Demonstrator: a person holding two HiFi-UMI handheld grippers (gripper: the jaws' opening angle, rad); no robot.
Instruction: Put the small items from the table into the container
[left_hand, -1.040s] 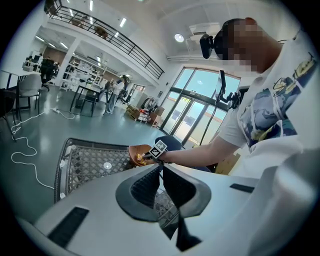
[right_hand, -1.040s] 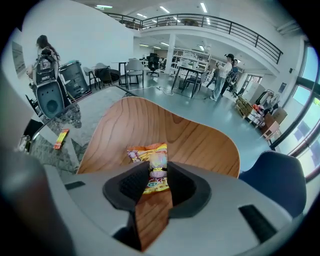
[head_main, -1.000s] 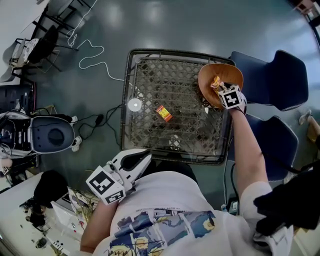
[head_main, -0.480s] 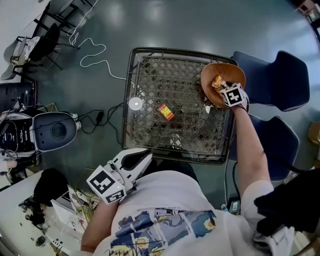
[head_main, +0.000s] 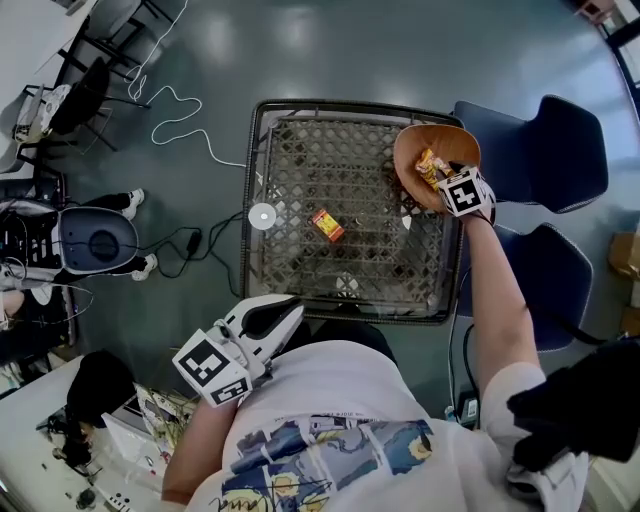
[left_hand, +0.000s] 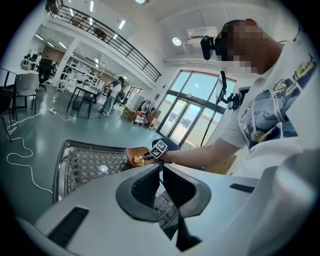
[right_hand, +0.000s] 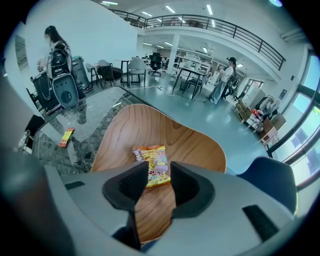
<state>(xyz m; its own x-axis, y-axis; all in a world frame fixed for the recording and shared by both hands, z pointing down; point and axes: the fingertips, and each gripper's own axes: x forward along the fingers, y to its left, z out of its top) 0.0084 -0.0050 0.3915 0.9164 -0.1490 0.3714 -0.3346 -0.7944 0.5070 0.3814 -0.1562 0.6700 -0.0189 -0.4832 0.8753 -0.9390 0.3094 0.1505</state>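
Grey floor; lattice-top table (head_main: 252, 190). Wooden bowl (head_main: 412, 152) sits at its far right corner, with a yellow snack packet (right_hand: 152, 164) lying inside. Right gripper (right_hand: 159, 171) is over the bowl, jaws spread, packet below the gap, not pinched. Left gripper (left_hand: 161, 168) is at the person's torso, jaws pressed together, empty. Red-orange packet (head_main: 327, 226) lies mid-table; white disc (head_main: 262, 215) at the left edge.

Office atrium: desks (right_hand: 125, 67), mezzanine (right_hand: 225, 26)
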